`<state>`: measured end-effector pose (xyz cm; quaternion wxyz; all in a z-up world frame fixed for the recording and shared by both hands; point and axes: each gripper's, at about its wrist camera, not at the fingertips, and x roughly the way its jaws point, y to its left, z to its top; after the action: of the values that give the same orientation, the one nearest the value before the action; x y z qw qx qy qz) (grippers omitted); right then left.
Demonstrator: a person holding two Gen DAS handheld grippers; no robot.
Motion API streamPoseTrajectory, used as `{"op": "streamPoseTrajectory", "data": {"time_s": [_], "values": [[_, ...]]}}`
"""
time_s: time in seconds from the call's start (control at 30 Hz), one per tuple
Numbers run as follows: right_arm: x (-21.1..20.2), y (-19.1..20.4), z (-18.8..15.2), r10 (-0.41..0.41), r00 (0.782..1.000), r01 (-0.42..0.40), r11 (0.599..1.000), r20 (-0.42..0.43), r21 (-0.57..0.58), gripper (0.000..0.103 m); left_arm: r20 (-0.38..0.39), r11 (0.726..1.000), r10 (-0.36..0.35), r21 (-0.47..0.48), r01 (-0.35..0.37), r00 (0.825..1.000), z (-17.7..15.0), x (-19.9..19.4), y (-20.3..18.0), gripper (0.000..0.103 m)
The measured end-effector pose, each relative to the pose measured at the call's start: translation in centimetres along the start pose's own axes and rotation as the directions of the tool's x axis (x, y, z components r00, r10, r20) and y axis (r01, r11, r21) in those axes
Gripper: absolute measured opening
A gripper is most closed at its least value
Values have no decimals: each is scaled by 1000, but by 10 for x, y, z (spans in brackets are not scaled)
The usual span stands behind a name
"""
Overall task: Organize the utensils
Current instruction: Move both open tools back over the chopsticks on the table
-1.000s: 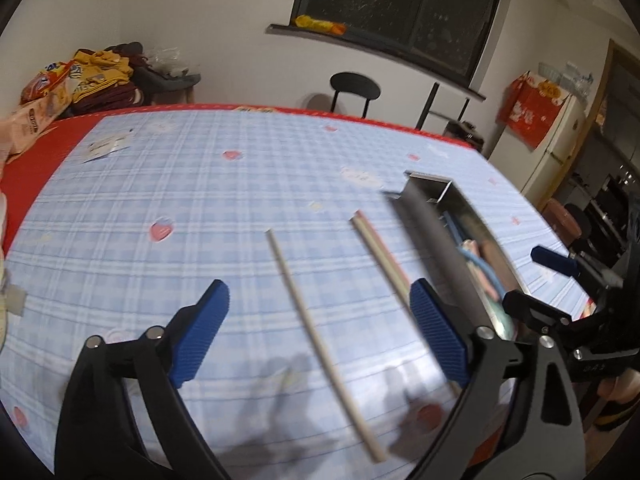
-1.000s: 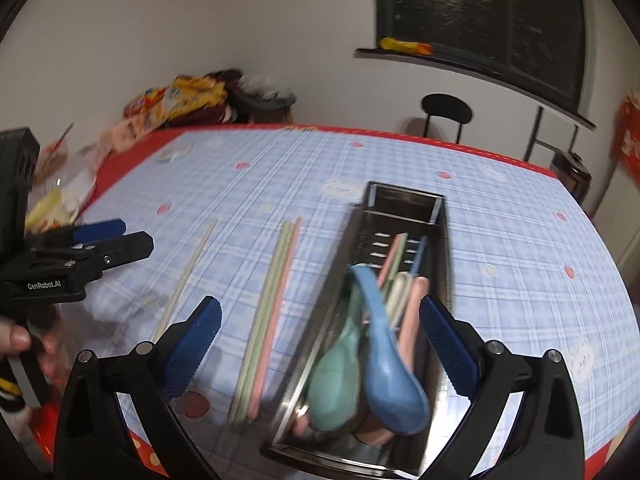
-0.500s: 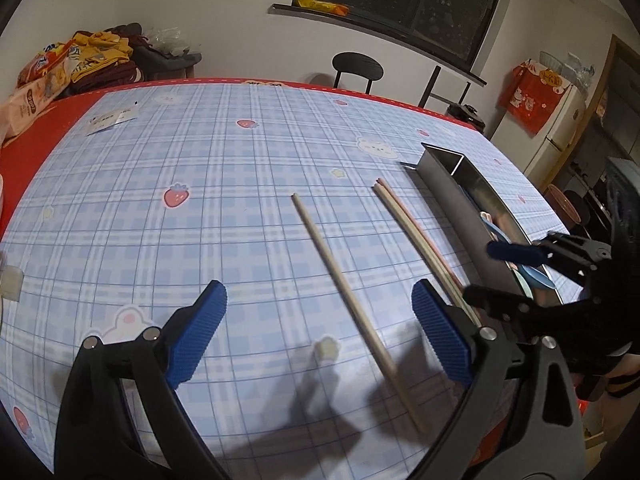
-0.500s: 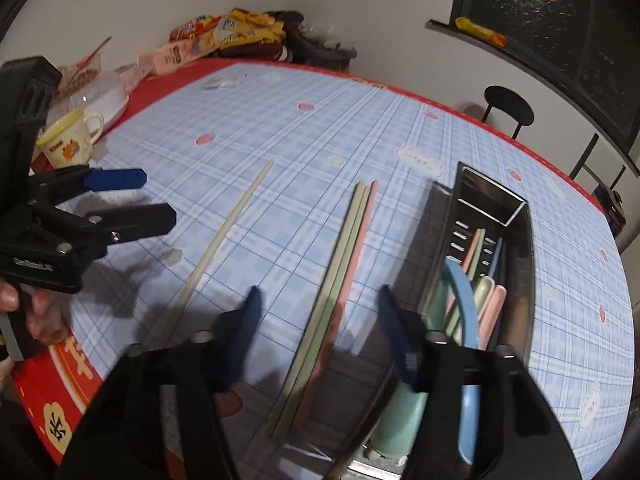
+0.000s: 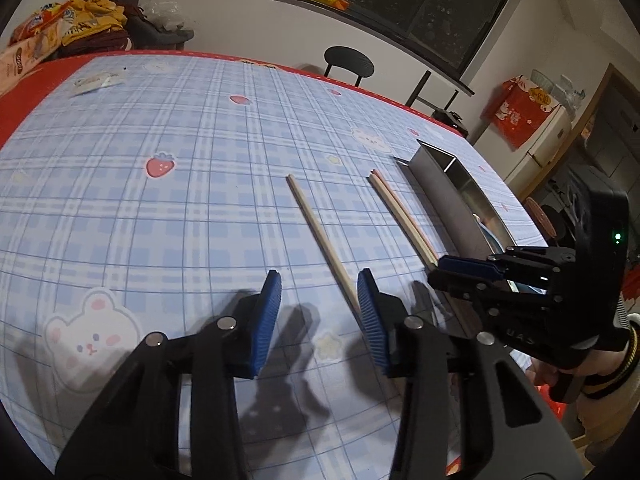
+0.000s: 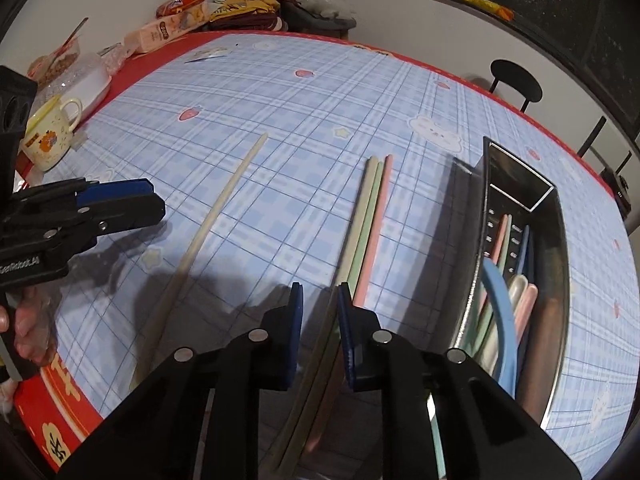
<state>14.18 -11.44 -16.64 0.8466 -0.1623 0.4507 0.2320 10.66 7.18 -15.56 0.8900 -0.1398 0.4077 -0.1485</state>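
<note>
A single cream chopstick [image 5: 320, 236] [image 6: 212, 220] lies on the blue plaid tablecloth. Three chopsticks, cream, green and pink [image 6: 366, 236] [image 5: 400, 212], lie side by side next to a steel utensil tray [image 6: 556, 240] [image 5: 452, 196] that holds spoons and chopsticks. My left gripper [image 5: 320, 312] is partly closed, jaws a narrow gap apart, empty, just left of the single chopstick's near end. My right gripper [image 6: 320, 320] is nearly closed above the near part of the three chopsticks, nothing clamped that I can see.
A yellow mug [image 6: 52, 136], a white bowl [image 6: 88, 80] and snack packets [image 6: 180, 28] sit at the table's far left. A black chair [image 5: 348, 62] stands beyond the far edge. The red table border [image 6: 60, 400] marks the near edge.
Both grippers narrowed from wide open. The right gripper moved left from over the tray to over the three chopsticks. The left gripper came lower and nearer the single chopstick.
</note>
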Motion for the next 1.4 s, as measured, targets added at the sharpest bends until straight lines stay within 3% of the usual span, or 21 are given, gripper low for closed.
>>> {"op": "streamPoseTrajectory", "data": {"time_s": [0.5,0.6,0.87,1.2,1.4], "values": [[12,0,10,3,1000,-2,999,-22,50,17,-16,1000,-20,6,20,1000,0,5,-1,42],[10,3,8,12,1000,-11,999,-25,32,11,-22,1000,-20,8,20,1000,1,6,1,42],[6,6,0,36,999,-35,999,-27,22,8,-37,999,-1,34,3,999,1,11,-3,42],[3,7,-5,39,999,-39,999,-6,24,8,-95,982,132,147,-117,987,12,34,-26,46],[3,8,-6,29,1000,-29,999,3,17,8,-88,935,250,279,-217,964,14,52,-47,47]]}}
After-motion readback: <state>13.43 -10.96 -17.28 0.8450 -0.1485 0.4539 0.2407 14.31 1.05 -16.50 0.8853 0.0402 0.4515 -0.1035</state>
